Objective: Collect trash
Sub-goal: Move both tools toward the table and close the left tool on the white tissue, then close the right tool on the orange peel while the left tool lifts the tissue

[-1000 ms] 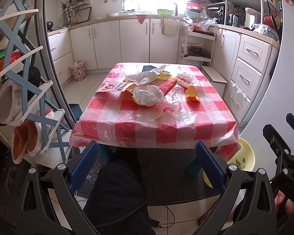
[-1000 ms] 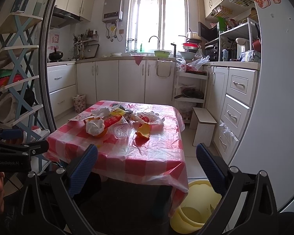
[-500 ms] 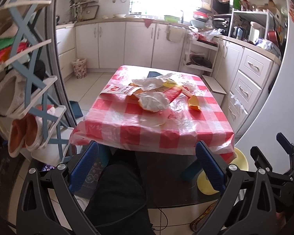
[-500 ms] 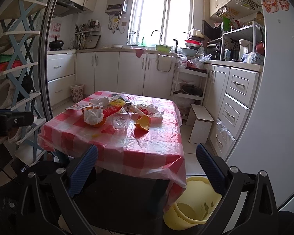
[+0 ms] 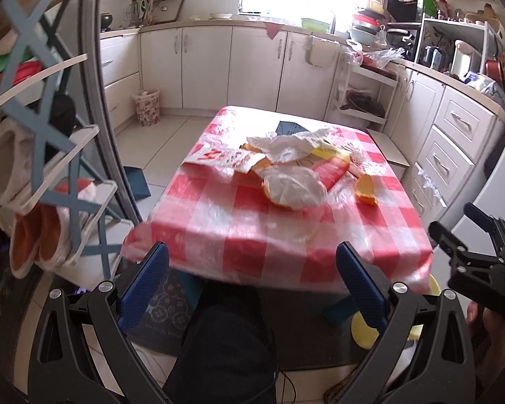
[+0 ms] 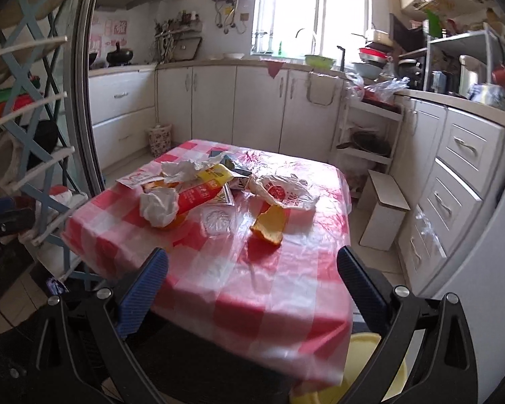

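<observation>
A low table with a red-and-white checked cloth (image 5: 239,229) (image 6: 286,289) bears a heap of trash: a crumpled white tissue on orange peel (image 5: 294,188) (image 6: 160,205), a red and yellow wrapper (image 6: 202,192), a loose orange peel (image 5: 365,190) (image 6: 269,225), a clear plastic lid (image 6: 217,220) and a printed plastic bag (image 6: 282,192). My left gripper (image 5: 250,289) is open and empty, short of the table's near edge. My right gripper (image 6: 252,289) is open and empty over the near edge; it also shows at the right of the left wrist view (image 5: 478,256).
A yellow bucket (image 6: 367,367) (image 5: 363,330) stands on the floor under the table's near right corner. A blue shoe rack (image 5: 50,168) is at the left. White cabinets (image 6: 461,181) run along the right and back. A floral bin (image 5: 148,106) and a white stool (image 6: 385,212) stand on the floor.
Both grippers have moved forward toward the table, so the table and trash look larger and nearer. Both stay open and empty.
</observation>
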`<move>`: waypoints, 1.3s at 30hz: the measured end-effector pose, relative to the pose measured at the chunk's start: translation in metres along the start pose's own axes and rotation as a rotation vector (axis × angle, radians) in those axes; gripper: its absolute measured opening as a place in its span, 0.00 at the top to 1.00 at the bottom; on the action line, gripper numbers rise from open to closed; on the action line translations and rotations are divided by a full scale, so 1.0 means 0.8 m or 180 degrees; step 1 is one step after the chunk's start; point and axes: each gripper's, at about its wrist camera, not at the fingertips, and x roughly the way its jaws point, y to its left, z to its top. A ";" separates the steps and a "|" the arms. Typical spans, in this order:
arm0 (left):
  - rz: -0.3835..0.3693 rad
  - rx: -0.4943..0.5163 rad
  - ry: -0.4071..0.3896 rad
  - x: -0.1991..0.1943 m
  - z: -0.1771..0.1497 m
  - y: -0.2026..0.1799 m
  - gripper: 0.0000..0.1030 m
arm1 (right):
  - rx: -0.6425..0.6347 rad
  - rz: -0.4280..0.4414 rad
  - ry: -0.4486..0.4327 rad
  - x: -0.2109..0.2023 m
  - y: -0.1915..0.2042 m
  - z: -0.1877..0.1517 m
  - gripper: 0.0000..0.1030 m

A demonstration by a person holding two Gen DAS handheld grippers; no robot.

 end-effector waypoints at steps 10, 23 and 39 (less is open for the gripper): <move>0.0054 0.0127 -0.0013 0.119 0.078 -0.046 0.08 | -0.0228 0.0120 0.0489 0.118 -0.018 -0.002 0.07; 0.0085 0.0467 0.0237 0.284 0.151 -0.114 0.08 | -0.0151 0.0289 0.0803 0.179 -0.021 0.001 0.16; -0.0411 0.0005 0.0039 0.256 0.180 -0.068 0.95 | 0.0198 0.0509 0.0850 0.175 -0.042 0.006 0.75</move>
